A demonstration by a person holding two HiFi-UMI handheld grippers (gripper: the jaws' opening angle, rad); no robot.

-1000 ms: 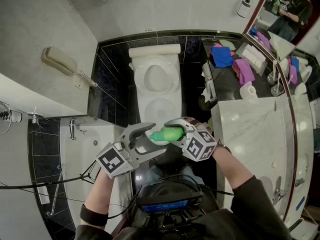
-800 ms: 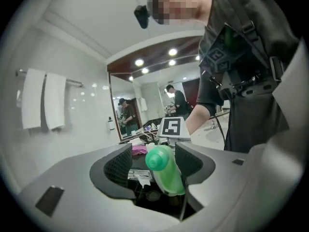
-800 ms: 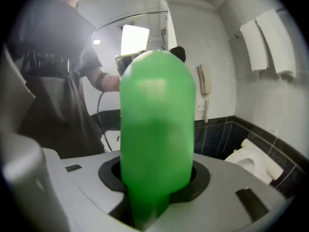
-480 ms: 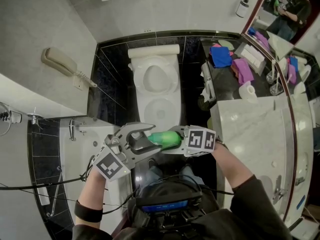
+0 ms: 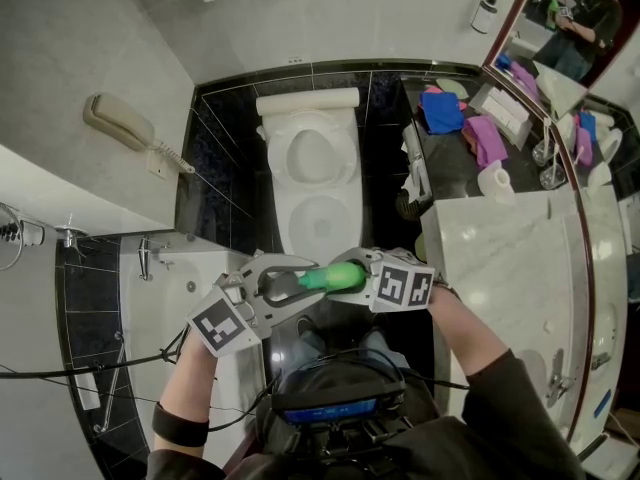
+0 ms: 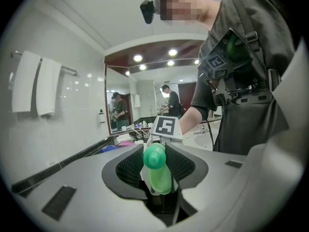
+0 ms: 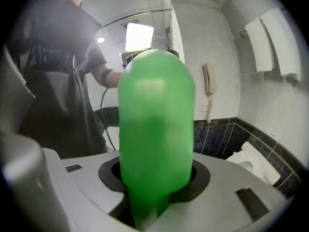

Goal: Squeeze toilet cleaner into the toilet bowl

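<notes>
A green toilet-cleaner bottle (image 5: 338,276) lies level in front of my chest, a good way short of the white toilet (image 5: 312,158), whose bowl stands open. My right gripper (image 5: 352,274) is shut on the bottle's body, which fills the right gripper view as a green bottle (image 7: 155,129) between that gripper's (image 7: 154,178) jaws. My left gripper (image 5: 303,280) faces it from the left. Its jaws are closing, and in the left gripper view the bottle's cap (image 6: 154,157) sits between the left gripper's (image 6: 155,167) dark pads, which touch it on both sides.
A wall phone (image 5: 125,126) hangs left of the toilet. A dark shelf with blue and purple cloths (image 5: 445,111) and a marble counter (image 5: 500,258) lie to the right. A bathtub rim (image 5: 190,288) is at my left. A mirror (image 5: 570,28) shows other people.
The left gripper's jaws have come in from wide open onto the bottle's cap end. The bottle has tipped to lie more level, and both grippers have shifted slightly.
</notes>
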